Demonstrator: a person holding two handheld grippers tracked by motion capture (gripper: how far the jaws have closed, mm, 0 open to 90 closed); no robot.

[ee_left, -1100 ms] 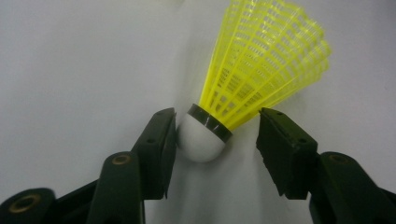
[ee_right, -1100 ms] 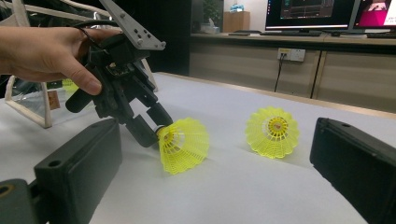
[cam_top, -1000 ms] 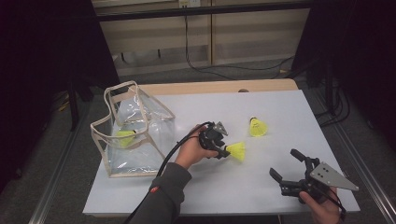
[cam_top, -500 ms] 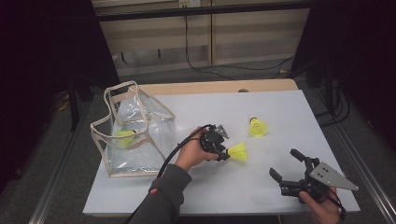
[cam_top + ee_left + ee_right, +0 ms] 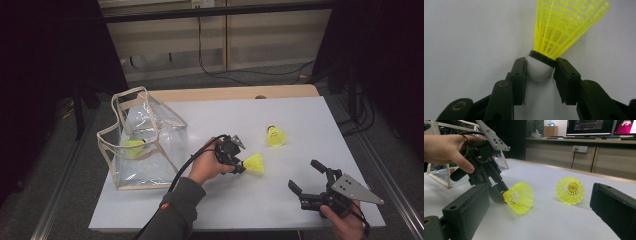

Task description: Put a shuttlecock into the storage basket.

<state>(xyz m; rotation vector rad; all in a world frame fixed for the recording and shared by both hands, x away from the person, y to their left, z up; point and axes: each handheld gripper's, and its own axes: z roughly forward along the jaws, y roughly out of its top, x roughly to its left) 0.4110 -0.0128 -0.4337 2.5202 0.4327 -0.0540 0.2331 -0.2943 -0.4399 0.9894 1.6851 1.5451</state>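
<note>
A yellow shuttlecock (image 5: 255, 163) lies on its side on the white table (image 5: 300, 110), skirt pointing right. My left gripper (image 5: 242, 166) reaches it from the left. Its jaws have just been closing, and both pads now press the white cork (image 5: 539, 71) below the skirt (image 5: 566, 27). The right gripper view shows that hand and gripper (image 5: 499, 192) at the same shuttlecock (image 5: 520, 197). My right gripper (image 5: 303, 175) is held at the table's front right, jaws wide apart with nothing between them. A second yellow shuttlecock (image 5: 275, 136) lies farther back, apart from both grippers.
A clear bag with beige trim (image 5: 150, 135) stands open at the table's left, and a third yellow shuttlecock (image 5: 134, 147) lies inside it. A black cable (image 5: 182, 170) trails from the left gripper over the sleeve. Metal rails run along both table sides.
The left gripper's jaws have narrowed onto the shuttlecock's cork. Both hands and the shuttlecocks have stayed where they were.
</note>
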